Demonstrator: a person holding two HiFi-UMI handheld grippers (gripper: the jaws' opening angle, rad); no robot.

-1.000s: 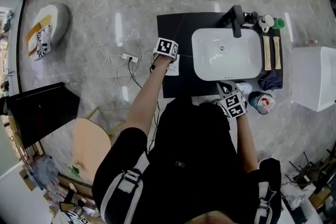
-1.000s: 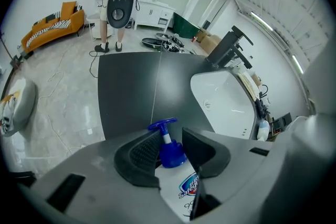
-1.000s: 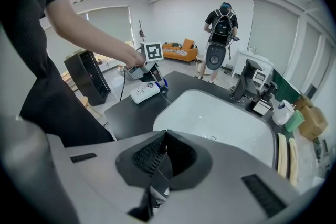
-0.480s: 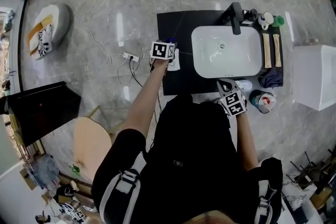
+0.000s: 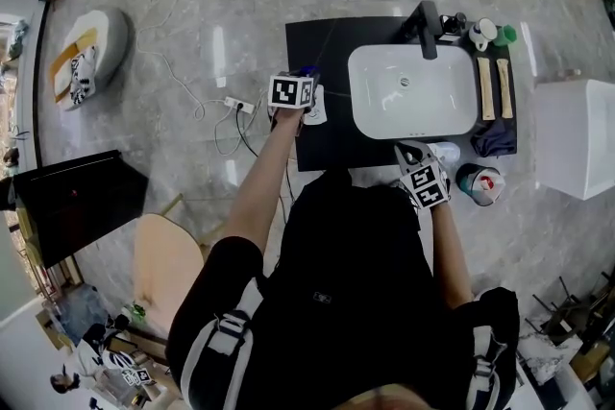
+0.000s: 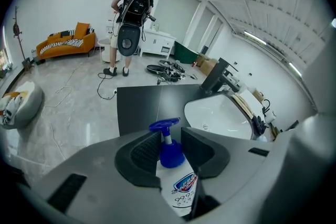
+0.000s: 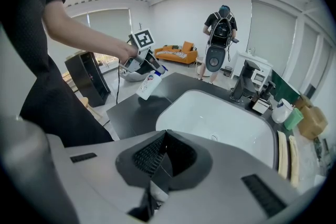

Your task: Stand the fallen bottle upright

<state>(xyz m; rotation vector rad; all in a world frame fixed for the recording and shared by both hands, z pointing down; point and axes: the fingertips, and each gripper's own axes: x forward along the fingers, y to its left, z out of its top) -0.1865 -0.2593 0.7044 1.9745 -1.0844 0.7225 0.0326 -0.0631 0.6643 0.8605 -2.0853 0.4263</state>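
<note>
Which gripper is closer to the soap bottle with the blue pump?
Left. The left gripper holds the bottle by its neck, its jaws just closing tighter; the right gripper sits shut by the sink, well apart from it.

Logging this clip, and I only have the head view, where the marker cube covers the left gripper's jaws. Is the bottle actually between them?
Observer: Yes. In the left gripper view the left gripper has its jaws clamped on the blue pump collar of the bottle. They have just been closing.
Operator: Is it off the surface yet?
Observer: The right gripper view shows it tilted, pump end up at the jaws, base lowest. It looks clear of the dark counter.
Operator: And the right gripper?
Observer: Its own view shows the right gripper with jaws together and nothing between them, in front of the white basin.
</note>
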